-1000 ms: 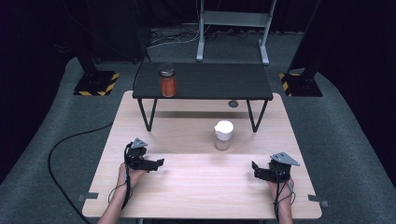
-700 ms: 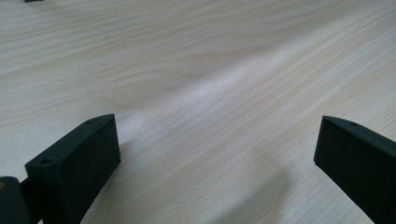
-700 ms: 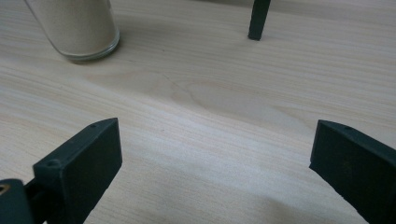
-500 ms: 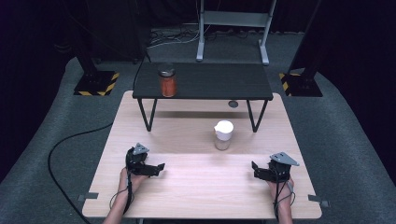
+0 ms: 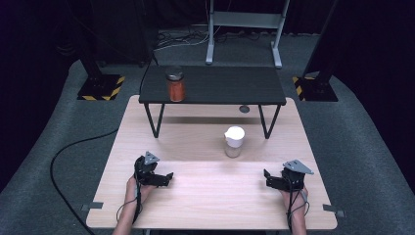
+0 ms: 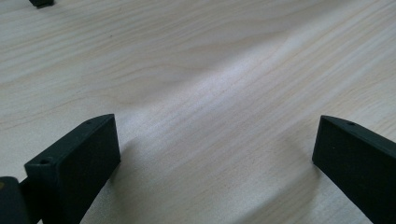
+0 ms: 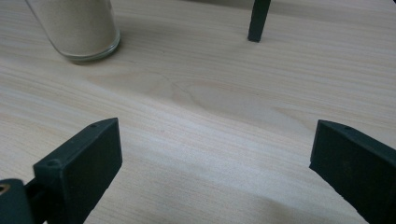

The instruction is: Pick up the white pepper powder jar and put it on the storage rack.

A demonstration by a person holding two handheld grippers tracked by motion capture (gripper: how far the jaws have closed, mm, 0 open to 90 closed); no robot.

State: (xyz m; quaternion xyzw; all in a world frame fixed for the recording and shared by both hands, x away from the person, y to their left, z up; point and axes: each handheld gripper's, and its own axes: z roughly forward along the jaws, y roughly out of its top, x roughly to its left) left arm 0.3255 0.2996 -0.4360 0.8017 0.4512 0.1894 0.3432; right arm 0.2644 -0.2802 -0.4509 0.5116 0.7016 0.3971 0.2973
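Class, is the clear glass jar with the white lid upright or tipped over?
Upright: the white-lidded clear glass jar stands on its base on the light wooden table.

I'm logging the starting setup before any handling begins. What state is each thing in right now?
left gripper: open, empty, low over the wooden table.
right gripper: open, empty, low over the table.
white-lidded jar: upright on the wooden table, lid on, pale contents, untouched.
orange-filled jar: upright on the black shelf, dark lid on, untouched.
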